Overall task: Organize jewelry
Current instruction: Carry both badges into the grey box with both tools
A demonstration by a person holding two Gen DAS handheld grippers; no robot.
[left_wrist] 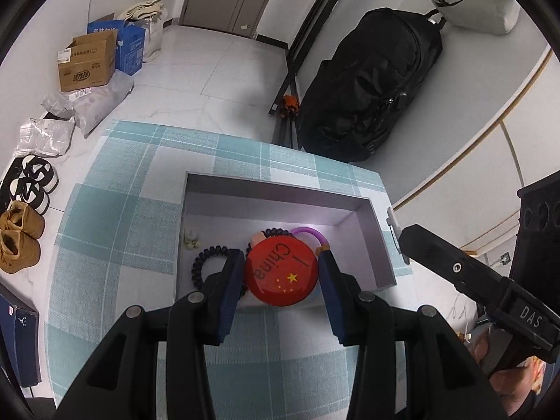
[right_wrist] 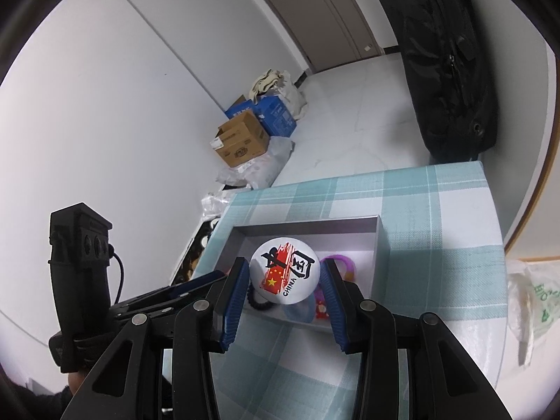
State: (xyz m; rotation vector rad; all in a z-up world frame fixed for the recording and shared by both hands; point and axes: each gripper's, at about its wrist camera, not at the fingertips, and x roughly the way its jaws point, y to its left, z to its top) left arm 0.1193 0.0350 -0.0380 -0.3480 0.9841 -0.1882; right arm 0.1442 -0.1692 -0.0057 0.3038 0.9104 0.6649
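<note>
A red round badge [left_wrist: 281, 271] with "China" and yellow stars sits edge-on between the blue pads of my left gripper [left_wrist: 282, 262], which is shut on it above the grey open box [left_wrist: 280, 196]. My right gripper [right_wrist: 285, 273] is shut on a white round badge [right_wrist: 285, 274] printed with a flag and "CHINA", held over the same grey box [right_wrist: 379, 241]. Inside the box lie a black spiral hair tie [left_wrist: 206, 262], a purple ring [left_wrist: 309, 232], small cream beads [left_wrist: 190, 239] and a small red charm [right_wrist: 320, 309]. The right gripper's body [left_wrist: 472, 280] shows at the right of the left wrist view.
The box rests on a table with a teal and white checked cloth [left_wrist: 133, 210]. On the floor are cardboard boxes [left_wrist: 87, 63], shoes [left_wrist: 21, 234], plastic bags [left_wrist: 45, 136] and a black backpack [left_wrist: 367, 87]. A white plastic bag [right_wrist: 532, 301] lies at the table's right edge.
</note>
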